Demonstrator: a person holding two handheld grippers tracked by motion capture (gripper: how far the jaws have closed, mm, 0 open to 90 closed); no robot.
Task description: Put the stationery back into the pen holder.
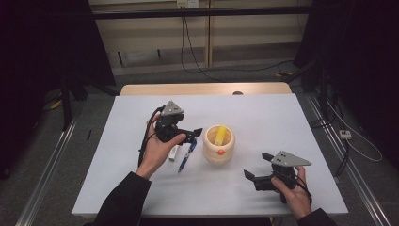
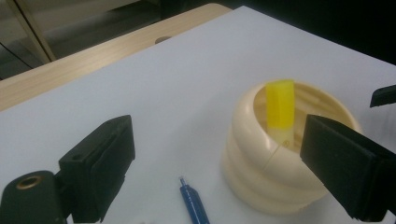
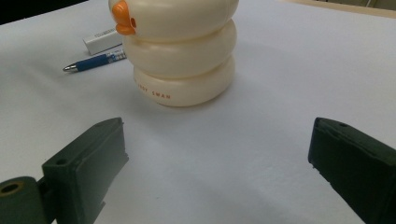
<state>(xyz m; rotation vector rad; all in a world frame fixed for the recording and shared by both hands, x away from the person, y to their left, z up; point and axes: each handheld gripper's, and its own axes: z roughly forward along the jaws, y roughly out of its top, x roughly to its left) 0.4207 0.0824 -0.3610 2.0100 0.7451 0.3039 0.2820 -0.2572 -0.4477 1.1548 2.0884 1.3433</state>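
Lowest in the high view, the right tool (image 1: 258,165) rests on the white table (image 1: 282,117) at lower right, held by a hand, jaws spread wide and holding nothing; its own view shows both black jaws apart with bare table between them. Further up, left of centre, the left tool (image 1: 190,134) hovers with its jaws also released and empty, pointing toward the cream holder (image 1: 219,144) at mid-frame. Just below that tool lie a blue pen (image 1: 187,156) and a small white eraser (image 1: 173,153), side by side and close to the holder's left. Inside the holder stands a yellow marker (image 2: 280,108), leaning on the far rim. My judgement is that the step in hand is collecting the loose items into the holder, and the next move calls for lowering the left tool onto the pen, closing across its barrel. Much of the eraser hides behind the hand, the pen's lower end is cut off in the left gripper view, and the holder's inside bottom cannot be seen.
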